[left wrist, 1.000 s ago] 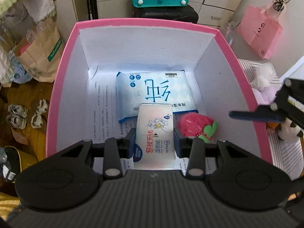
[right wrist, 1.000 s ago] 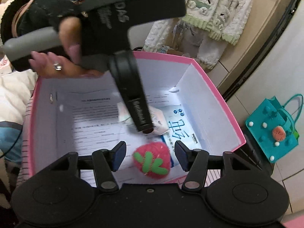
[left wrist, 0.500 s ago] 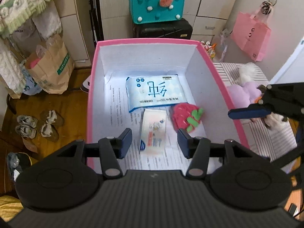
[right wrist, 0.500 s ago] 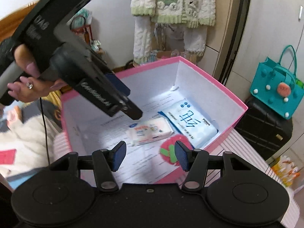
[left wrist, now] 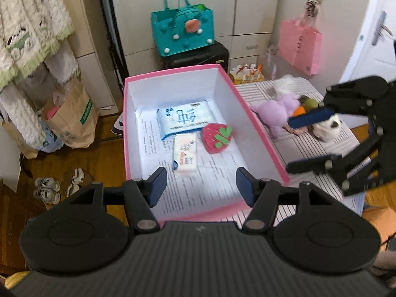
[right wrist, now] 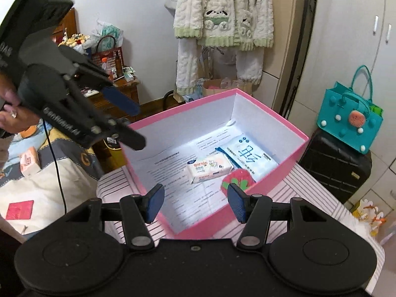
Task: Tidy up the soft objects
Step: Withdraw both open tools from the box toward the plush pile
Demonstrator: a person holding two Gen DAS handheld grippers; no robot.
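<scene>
Small tissue pack (left wrist: 185,155) now free of left gripper (left wrist: 201,185), jaws opening.

Above the pink box (right wrist: 277,173), where a small tissue pack (right wrist: 208,168), a blue wipes pack (right wrist: 250,158) and a strawberry plush (right wrist: 238,180) lie on printed paper, the right gripper (right wrist: 195,204) hangs empty, jaws apart, the left gripper (right wrist: 131,123) opening empty at upper left.

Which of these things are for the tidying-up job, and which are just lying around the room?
For the job:
pink box
blue tissue pack
small tissue pack
strawberry toy
purple plush toy

Just lying about:
teal bag
black suitcase
pink bag
paper bag
slippers
</scene>
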